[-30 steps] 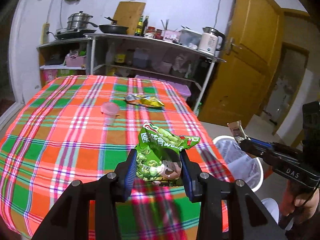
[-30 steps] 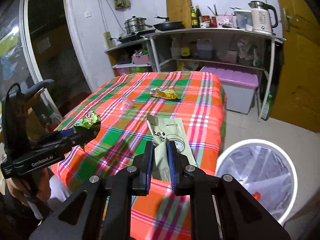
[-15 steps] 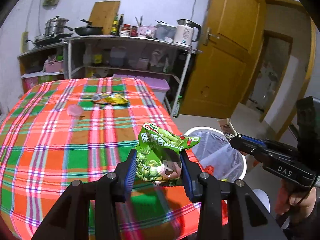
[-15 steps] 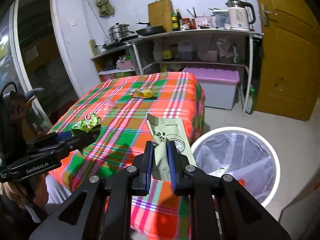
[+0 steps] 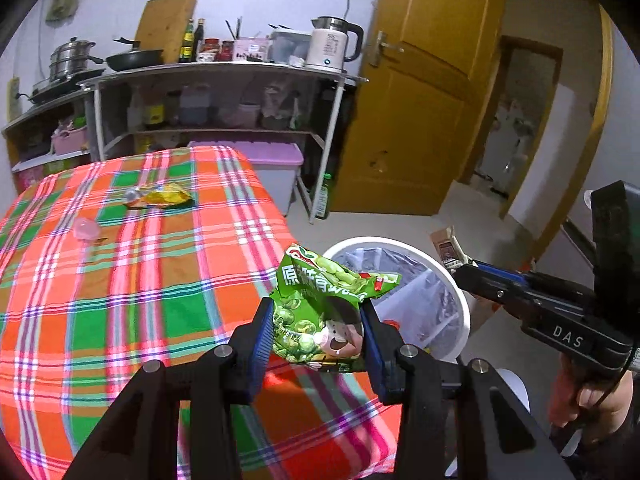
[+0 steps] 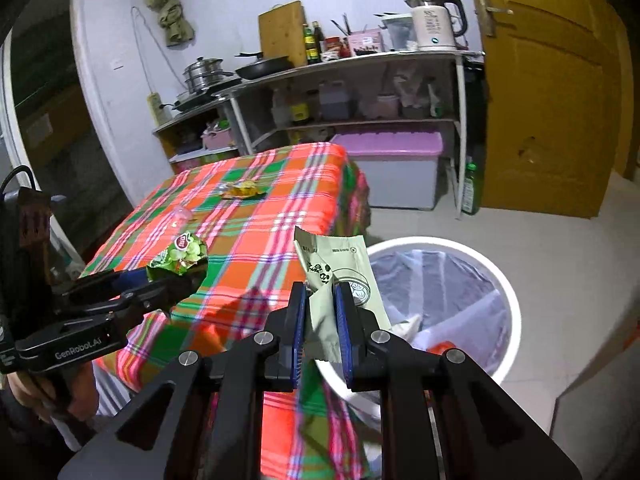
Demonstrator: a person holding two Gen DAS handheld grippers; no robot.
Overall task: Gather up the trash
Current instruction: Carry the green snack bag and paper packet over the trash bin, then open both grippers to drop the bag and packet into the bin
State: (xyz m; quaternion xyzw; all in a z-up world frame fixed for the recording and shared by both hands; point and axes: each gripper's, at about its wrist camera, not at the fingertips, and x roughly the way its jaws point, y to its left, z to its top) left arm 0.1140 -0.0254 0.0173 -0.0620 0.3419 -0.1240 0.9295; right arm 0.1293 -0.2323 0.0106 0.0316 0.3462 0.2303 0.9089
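Left gripper (image 5: 318,330) grips green snack bag (image 5: 320,312) | right gripper (image 6: 322,320) grips pale wrapper (image 6: 340,268) | both now nearer white bin (image 6: 508,292)

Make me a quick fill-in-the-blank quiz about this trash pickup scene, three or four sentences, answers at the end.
1. The left gripper holds a ______ snack bag.
2. The right gripper is shut on a pale ______.
3. The white bin stands on the floor beside the ______.
4. A yellow wrapper and a pink ______ lie on the tablecloth.

Missing words: green; wrapper; table; cup
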